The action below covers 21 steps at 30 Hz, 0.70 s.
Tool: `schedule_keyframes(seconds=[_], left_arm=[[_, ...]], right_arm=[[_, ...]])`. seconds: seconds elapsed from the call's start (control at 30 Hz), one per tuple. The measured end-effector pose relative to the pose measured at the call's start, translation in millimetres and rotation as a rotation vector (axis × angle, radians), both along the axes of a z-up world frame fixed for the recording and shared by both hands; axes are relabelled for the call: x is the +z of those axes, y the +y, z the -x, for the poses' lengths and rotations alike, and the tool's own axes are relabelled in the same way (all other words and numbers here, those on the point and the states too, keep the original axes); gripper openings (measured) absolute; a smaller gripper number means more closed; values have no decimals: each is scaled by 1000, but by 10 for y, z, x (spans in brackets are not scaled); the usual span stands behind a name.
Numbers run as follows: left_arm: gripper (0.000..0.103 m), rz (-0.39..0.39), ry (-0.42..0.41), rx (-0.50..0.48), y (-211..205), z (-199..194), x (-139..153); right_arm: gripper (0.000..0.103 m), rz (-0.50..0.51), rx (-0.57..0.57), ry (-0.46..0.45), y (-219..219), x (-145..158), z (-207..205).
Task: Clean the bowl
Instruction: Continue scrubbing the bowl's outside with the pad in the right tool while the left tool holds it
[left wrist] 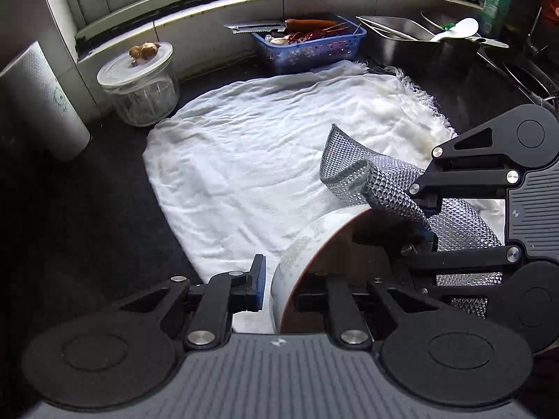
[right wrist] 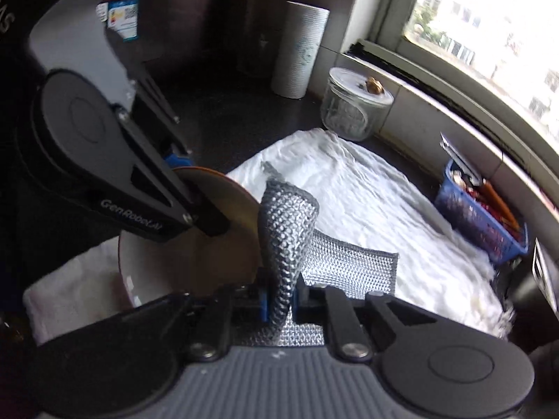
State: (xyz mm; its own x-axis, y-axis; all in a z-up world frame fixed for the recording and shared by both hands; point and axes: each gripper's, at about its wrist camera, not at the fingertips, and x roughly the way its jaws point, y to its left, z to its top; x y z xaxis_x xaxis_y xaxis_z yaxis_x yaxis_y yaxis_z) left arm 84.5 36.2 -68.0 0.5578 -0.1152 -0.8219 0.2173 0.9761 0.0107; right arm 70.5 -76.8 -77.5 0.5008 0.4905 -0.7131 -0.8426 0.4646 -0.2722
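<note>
A bowl, white outside with a brown rim and tan inside, is held tilted over a white towel. My left gripper is shut on the bowl's rim, one finger outside and one inside. My right gripper is shut on a silver mesh scrubbing cloth, which hangs against the bowl. In the left wrist view the right gripper comes in from the right with the cloth over the bowl's rim. In the right wrist view the left gripper grips the bowl from the left.
A lidded glass jar, a paper towel roll, a blue basket with utensils and a steel sink tray with spoons line the back of the dark counter. A window sill runs behind.
</note>
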Motion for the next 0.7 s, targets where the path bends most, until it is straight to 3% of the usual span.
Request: schedule_keyframes(seconds=[0.1,0.37,0.53,0.7], left_arm=[[12,146,-3,112,80,36,-76],[13,551,116,475,535,80,-348],[14,700,197,652,714,126,-507],[13,722,253,734,746,138,-522]], right_arm=[[12,22,0,-34,-24,25,-30],[11,-204,-296,371,-331,-26,-451],[19,-290,-383,543,-380,-178,-407],[19,-315,-374,547,-412,-128,-385]])
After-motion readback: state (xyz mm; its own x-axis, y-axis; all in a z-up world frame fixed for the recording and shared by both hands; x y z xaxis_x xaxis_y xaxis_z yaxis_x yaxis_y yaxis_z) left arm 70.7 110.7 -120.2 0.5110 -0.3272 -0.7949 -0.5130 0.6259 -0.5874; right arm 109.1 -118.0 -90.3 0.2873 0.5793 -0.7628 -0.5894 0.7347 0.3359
